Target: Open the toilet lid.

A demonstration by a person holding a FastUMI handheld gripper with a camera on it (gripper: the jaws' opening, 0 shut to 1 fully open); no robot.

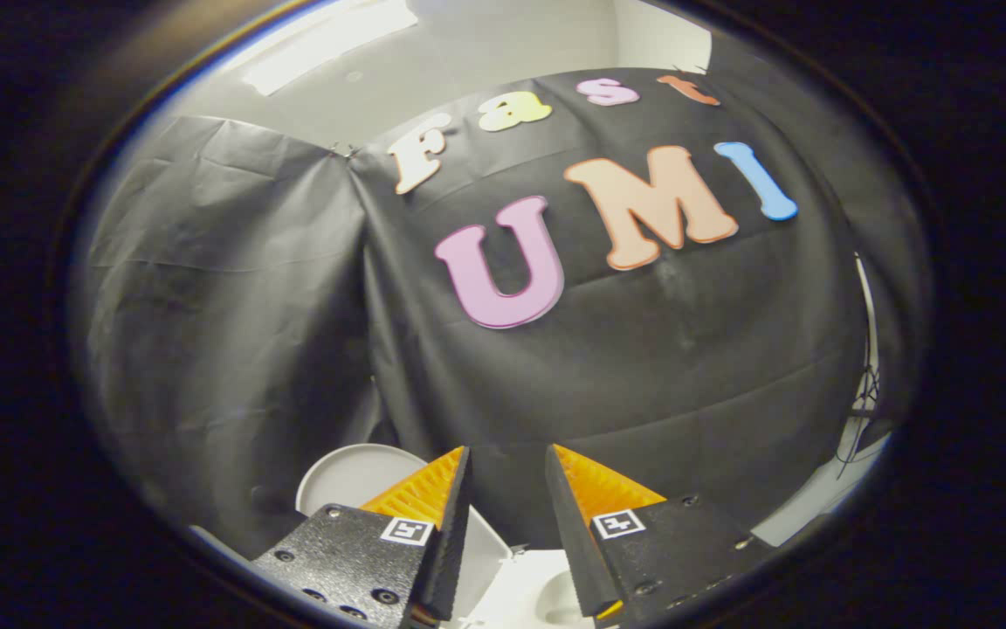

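Note:
My gripper [507, 450] is tilted up towards the black cloth wall, open, with an empty gap between the fingers. A white rounded toilet lid [350, 479] shows low down, partly hidden behind the left finger [424, 494]. It looks raised, its curved rim standing in front of the cloth. More white toilet surface [527, 590] shows below, in the gap between the two fingers. The fingers touch neither the lid nor the toilet body.
The black cloth wall [660, 367] hangs close ahead and wraps round to the left. A thin cable [863, 384] runs down the right side, above a pale strip of surface [813, 507]. A ceiling light [328, 39] glows overhead.

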